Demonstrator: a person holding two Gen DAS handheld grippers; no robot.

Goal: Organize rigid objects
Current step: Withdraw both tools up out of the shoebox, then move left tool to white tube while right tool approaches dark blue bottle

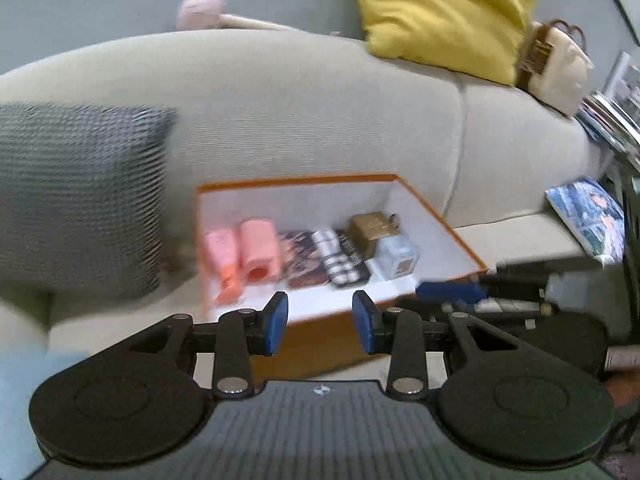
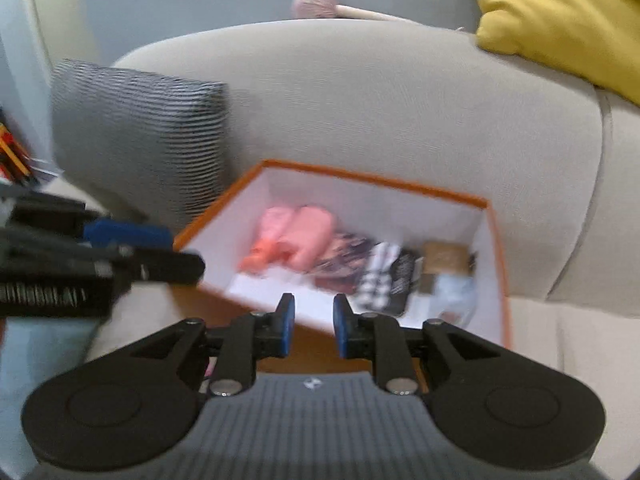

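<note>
An orange-rimmed box (image 1: 440, 216) with a white inside sits on the sofa seat; it also shows in the right wrist view (image 2: 496, 240). Inside lie two pink tubes (image 1: 244, 254) (image 2: 296, 236), a dark patterned case (image 1: 302, 262), a black-and-white striped item (image 1: 334, 256) (image 2: 378, 276), a gold box (image 1: 370, 230) (image 2: 446, 258) and a pale blue box (image 1: 398, 256) (image 2: 454, 292). My left gripper (image 1: 320, 322) is open and empty, just in front of the box's near wall. My right gripper (image 2: 314, 326) is open and empty, also at the near wall.
A grey striped cushion (image 1: 80, 188) (image 2: 140, 136) leans left of the box. A yellow cushion (image 1: 444, 12) and a cream bag (image 1: 560, 68) sit on the sofa back. Magazines (image 1: 588, 216) lie at the right. A pink-headed mallet (image 2: 320, 2) rests behind the sofa.
</note>
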